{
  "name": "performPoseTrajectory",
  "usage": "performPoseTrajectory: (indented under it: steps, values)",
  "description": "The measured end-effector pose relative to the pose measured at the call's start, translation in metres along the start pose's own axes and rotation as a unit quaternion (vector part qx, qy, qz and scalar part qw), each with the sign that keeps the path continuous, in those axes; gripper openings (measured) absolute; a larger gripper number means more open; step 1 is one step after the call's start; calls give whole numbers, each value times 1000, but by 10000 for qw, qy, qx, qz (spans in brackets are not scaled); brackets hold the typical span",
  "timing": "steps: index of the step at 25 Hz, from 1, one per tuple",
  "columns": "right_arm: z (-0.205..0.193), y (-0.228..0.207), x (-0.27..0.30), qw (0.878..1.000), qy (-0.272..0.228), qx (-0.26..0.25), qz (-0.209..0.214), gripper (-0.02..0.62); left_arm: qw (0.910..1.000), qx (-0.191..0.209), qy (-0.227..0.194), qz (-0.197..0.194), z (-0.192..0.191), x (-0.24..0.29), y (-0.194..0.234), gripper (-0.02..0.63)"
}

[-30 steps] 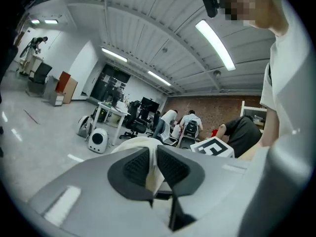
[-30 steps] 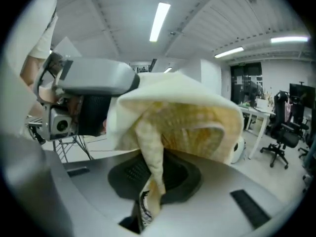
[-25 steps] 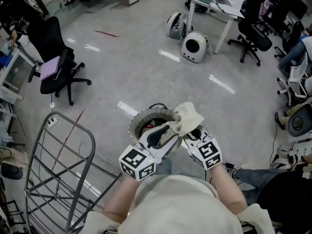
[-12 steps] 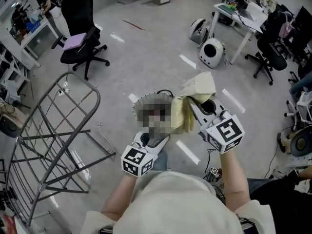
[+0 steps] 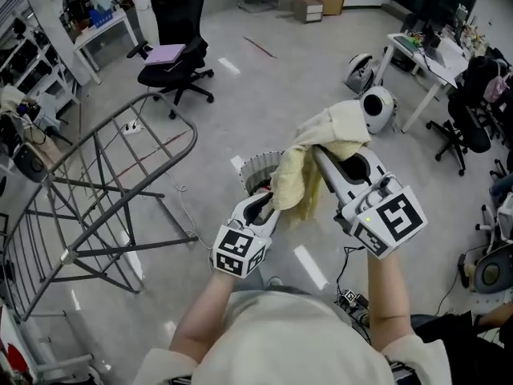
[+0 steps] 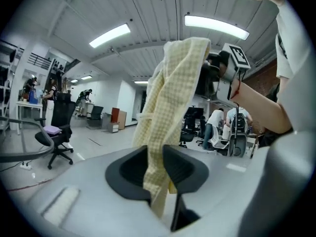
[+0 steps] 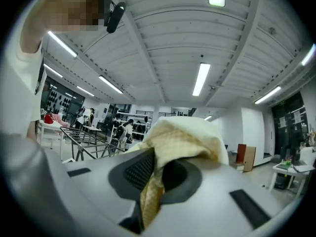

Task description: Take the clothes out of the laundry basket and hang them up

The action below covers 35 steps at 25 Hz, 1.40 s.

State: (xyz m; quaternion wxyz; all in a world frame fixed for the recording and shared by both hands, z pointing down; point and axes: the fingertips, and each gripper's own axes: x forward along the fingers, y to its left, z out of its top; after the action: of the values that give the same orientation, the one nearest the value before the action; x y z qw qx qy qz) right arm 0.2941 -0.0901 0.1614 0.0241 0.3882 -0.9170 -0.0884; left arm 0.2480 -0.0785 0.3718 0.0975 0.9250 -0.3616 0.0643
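A pale yellow checked cloth (image 5: 309, 163) hangs in the air above the round white laundry basket (image 5: 255, 172) on the floor. My right gripper (image 5: 317, 152) is shut on the cloth's bunched top end; in the right gripper view the cloth (image 7: 183, 136) bulges out of that gripper (image 7: 155, 171). My left gripper (image 5: 268, 204) is lower and to the left. Its jaws have just been closing, and the hanging cloth (image 6: 173, 93) runs down between them, pinched in that gripper (image 6: 156, 158). The metal drying rack (image 5: 96, 191) stands to the left.
A black office chair (image 5: 178, 64) with a purple item on its seat stands behind the rack. Two white rounded cases (image 5: 377, 103) sit by a white desk (image 5: 423, 54) at the right. A cable (image 5: 184, 211) runs across the floor near the rack's foot.
The right gripper has lifted the cloth up out of the basket. The left gripper came off the cloth, then took hold of its hanging part. The head view has swung left toward the rack.
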Motion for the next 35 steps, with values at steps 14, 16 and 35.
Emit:
performPoseTrajectory:
  steps: [14,16,35]
  values:
    - [-74,21,28,9910,571,1209,60,31,9813,-219,-305,1885,31,-165,130,12]
    - [-61,33,38,9922,473,1140,193,31,9904,-307,-63,1348,8,-152,111,89]
    - [107,72,46,9918,-866,652,675,31,9922,-1062,269,-590,-50,-106,77,308]
